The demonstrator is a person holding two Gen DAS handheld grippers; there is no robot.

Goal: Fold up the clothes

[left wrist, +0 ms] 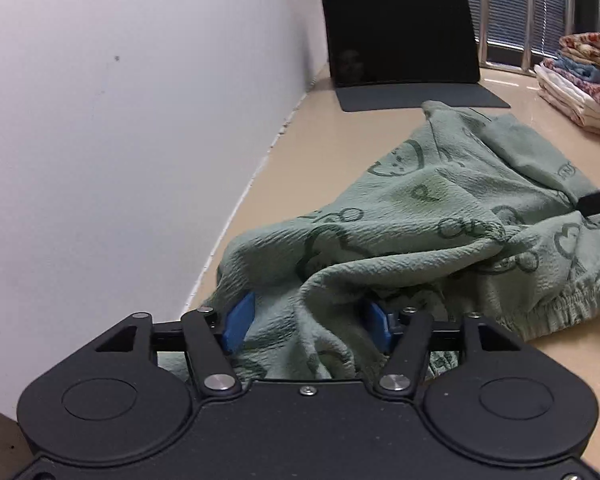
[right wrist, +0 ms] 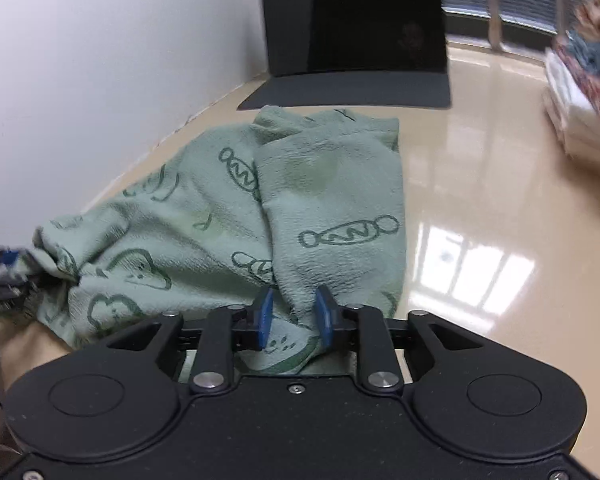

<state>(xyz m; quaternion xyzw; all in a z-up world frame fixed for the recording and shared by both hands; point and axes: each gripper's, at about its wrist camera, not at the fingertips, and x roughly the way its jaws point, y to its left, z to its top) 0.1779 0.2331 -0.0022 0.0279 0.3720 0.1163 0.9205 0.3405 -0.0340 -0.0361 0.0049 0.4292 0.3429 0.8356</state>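
The green printed garment (left wrist: 440,208) lies crumpled across the middle of the beige worktop (right wrist: 480,160), below the dark tablet (right wrist: 352,20) at the top of the frame. The left gripper (left wrist: 306,326) has its jaws spread wide with bunched cloth between them; whether they grip it I cannot tell. The right gripper (right wrist: 294,316) pinches a fold of the hem. The fabric looks light, soft and crinkly, likely to sag and slide on the glossy surface, so the elastic waistband (left wrist: 560,308) and the hems look like the surest holds.
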